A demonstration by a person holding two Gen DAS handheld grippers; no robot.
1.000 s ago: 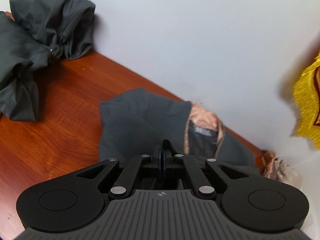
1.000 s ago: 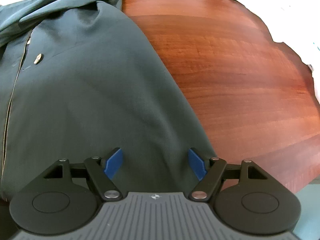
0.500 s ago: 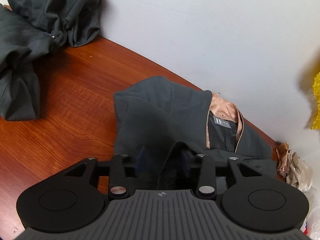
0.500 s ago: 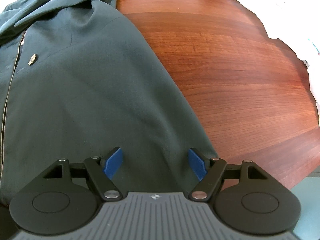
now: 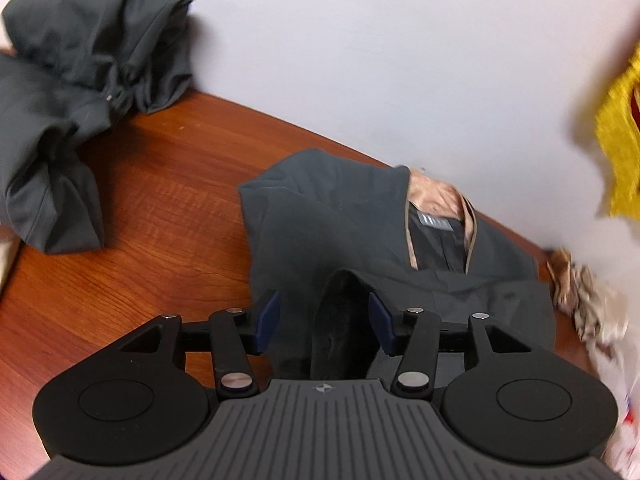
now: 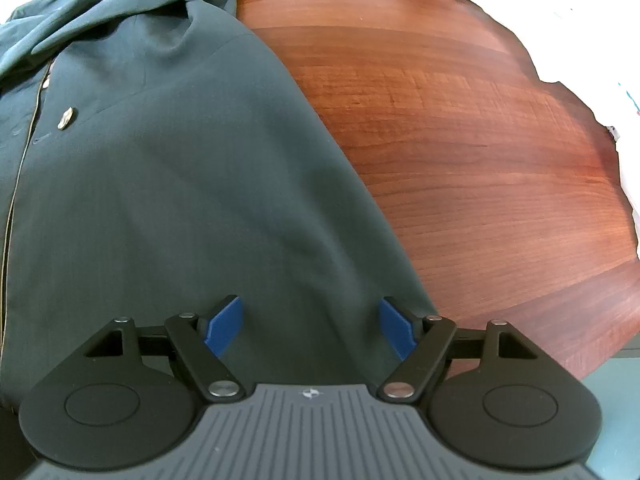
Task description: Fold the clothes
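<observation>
A dark grey jacket (image 5: pixel 340 208) lies on the wooden table (image 5: pixel 160 200), its collar with tan lining and a label (image 5: pixel 434 222) toward the wall. My left gripper (image 5: pixel 323 300) hangs low over the jacket and its jaws are opening. A raised fold of the dark cloth (image 5: pixel 344 320) stands between the blue pads (image 5: pixel 268 316), and neither pad presses on it. In the right wrist view the same jacket (image 6: pixel 180 168) spreads flat, with a small button (image 6: pixel 65 117) near its front edge. My right gripper (image 6: pixel 311 304) is open just above the cloth near the jacket's right side.
A second dark garment (image 5: pixel 80 80) lies heaped against the white wall (image 5: pixel 360 60) at the left. A yellow fringed cloth (image 5: pixel 620 140) hangs at the right, above crumpled paper (image 5: pixel 584 296). Bare wood (image 6: pixel 460 120) runs right of the jacket to white material (image 6: pixel 624 100) and the table's edge (image 6: pixel 592 360).
My left gripper went from shut on a pinch of jacket cloth to open, letting it go, and the view shifted a little. The right gripper has kept still and open.
</observation>
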